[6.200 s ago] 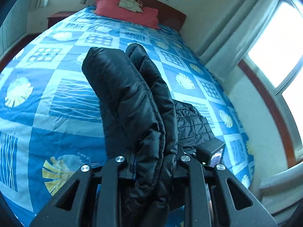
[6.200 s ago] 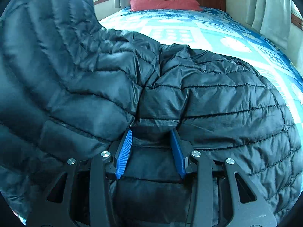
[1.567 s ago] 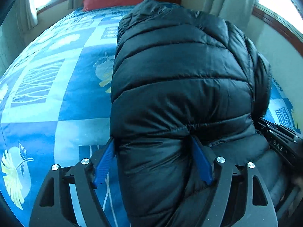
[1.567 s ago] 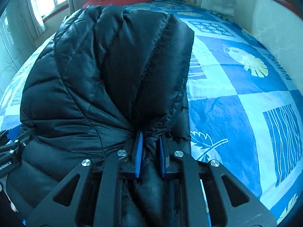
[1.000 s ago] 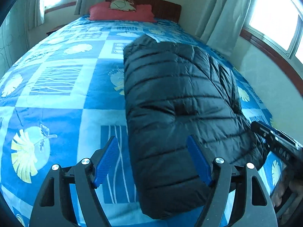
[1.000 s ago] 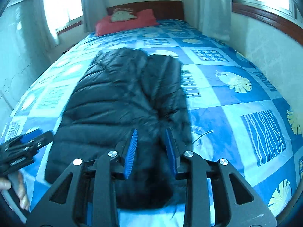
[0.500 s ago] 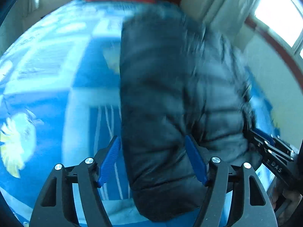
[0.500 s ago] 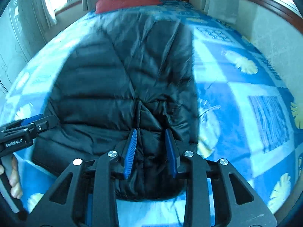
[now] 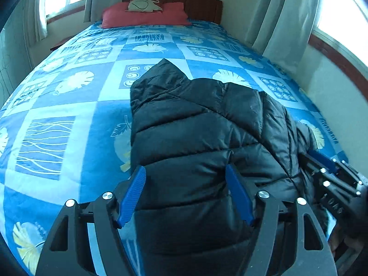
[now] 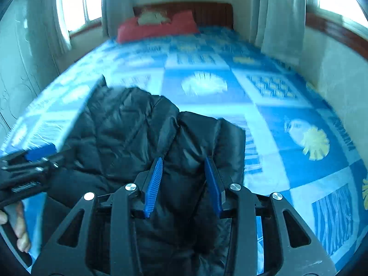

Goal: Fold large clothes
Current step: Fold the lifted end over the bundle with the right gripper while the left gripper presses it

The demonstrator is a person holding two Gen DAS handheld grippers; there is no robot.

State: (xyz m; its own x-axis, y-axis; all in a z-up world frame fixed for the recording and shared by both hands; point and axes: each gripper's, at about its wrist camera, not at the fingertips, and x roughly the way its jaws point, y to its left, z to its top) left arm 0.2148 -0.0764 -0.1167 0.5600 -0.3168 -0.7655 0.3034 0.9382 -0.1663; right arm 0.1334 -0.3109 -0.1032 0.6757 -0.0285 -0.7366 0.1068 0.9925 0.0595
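Jacket: I see the black puffer jacket [image 9: 207, 138] lying on the blue patterned bedspread [image 9: 69, 105], bundled into a long narrow shape that runs straight ahead of my fingers toward the headboard.
Left gripper: my left gripper [image 9: 186, 193] has its blue pads spread wide, one on each side of the near end of the jacket, not pinching it. I judge the wide stance is there to straddle the thick padding without dragging it.
Right gripper: my right gripper [image 10: 184, 181] is parted too, more narrowly, with a ridge of fabric sitting between the pads. I can't see any squeeze on it, so I call it released.
Spacing: each gripper shows at the edge of the other's view, so they flank the near end side by side.
Fold state: my read is the lengthwise fold is laid down and the halving fold is not yet made.
Risk: puffy fill tends to spring open, so the layers may slide apart.
Far end: red pillow [image 9: 147, 16] sits well beyond the fingers.
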